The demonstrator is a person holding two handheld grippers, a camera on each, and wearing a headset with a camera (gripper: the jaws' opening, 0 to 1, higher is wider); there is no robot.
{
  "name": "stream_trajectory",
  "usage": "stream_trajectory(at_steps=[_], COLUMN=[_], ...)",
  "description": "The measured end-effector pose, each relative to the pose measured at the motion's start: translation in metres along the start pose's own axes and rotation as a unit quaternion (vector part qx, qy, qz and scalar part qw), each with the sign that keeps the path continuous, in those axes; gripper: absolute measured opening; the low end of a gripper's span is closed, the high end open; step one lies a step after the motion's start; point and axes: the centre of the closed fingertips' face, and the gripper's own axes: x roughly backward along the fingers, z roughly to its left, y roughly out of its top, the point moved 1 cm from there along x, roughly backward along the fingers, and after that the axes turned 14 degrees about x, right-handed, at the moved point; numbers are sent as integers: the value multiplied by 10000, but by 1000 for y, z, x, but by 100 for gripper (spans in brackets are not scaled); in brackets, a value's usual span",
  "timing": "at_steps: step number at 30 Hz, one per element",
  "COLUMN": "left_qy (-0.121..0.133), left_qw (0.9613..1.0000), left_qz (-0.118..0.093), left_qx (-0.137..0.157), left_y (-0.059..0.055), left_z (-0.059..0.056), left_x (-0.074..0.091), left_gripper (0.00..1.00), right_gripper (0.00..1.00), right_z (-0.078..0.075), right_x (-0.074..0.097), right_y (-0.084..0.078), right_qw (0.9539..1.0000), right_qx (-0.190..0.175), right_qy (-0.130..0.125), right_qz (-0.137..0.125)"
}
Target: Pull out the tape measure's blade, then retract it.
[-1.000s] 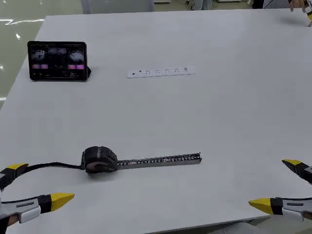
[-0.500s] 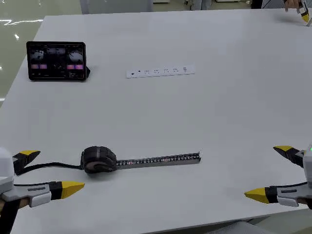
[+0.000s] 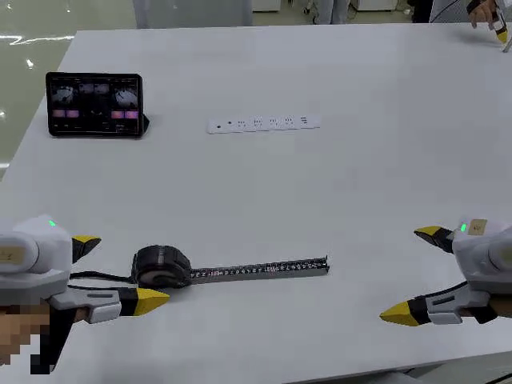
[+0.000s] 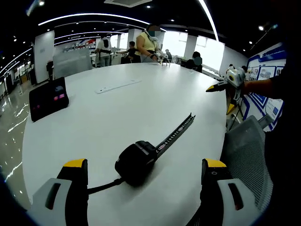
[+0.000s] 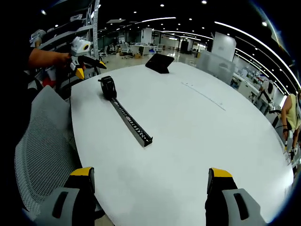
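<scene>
A black tape measure (image 3: 162, 266) lies on the white table (image 3: 280, 184), its blade (image 3: 260, 270) drawn out to the right and ending in a hook (image 3: 326, 265). A black strap (image 3: 100, 278) trails left from the case. My left gripper (image 3: 120, 272) is open, its yellow-tipped jaws just left of the case, one on each side of the strap. In the left gripper view the case (image 4: 135, 161) sits between and ahead of the jaws. My right gripper (image 3: 416, 274) is open at the right, well clear of the hook. The right gripper view shows the blade (image 5: 130, 120) and case (image 5: 108, 86).
A tablet (image 3: 94, 105) stands at the far left of the table. A white power strip (image 3: 264, 123) lies near the middle back. A mesh chair (image 5: 42, 146) is at the table's near edge. Another person's hand (image 3: 486, 14) is at the far right corner.
Both grippers have moved inward and up onto the table: the left one now reaches the tape measure's case, the right one is closer to the blade's end. The tape measure has not moved.
</scene>
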Motion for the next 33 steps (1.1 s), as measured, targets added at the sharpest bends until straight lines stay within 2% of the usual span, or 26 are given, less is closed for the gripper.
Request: stream_trajectory(at_steps=[4,7,10,15,18,19,21,23,25,29,31,33], left_qy=[-89,-223,-233,-169,-131,-77,79,200,185,320,518,745], left_qw=[9985,9951,9934,9917,9902,9902,9922,9953,9969,9968,9965,9955], left_qz=[275,543,721,845,967,995,979,846,761,712,627,450], left_qx=[-465,-791,-866,-950,-999,-982,-762,-423,-18,158,176,374], left_y=[1,2,4,9,8,7,7,7,4,-2,-3,-1], left_z=[-3,-6,-6,-4,-4,-2,2,4,2,3,5,8], left_x=[-6,-13,-19,-29,-35,-37,-41,-46,-49,-55,-58,-60], left_gripper=[99,99,99,99,99,99,99,99,99,99,99,99], right_gripper=[99,99,99,99,99,99,99,99,99,99,99,99], right_z=[-3,-4,-7,-13,-12,-12,-13,-13,-14,-12,-12,-14], right_x=[-7,-13,-19,-31,-36,-37,-42,-48,-53,-63,-69,-75], right_y=[9,15,18,20,25,26,28,29,28,27,27,28], right_qw=[9998,9993,9985,9966,9946,9940,9925,9910,9893,9851,9820,9804], right_qx=[181,287,442,659,823,854,963,1049,1138,1329,1463,1525], right_qy=[106,226,310,468,590,631,712,779,838,997,1096,1153], right_qz=[16,37,77,153,227,243,254,278,357,448,474,474])
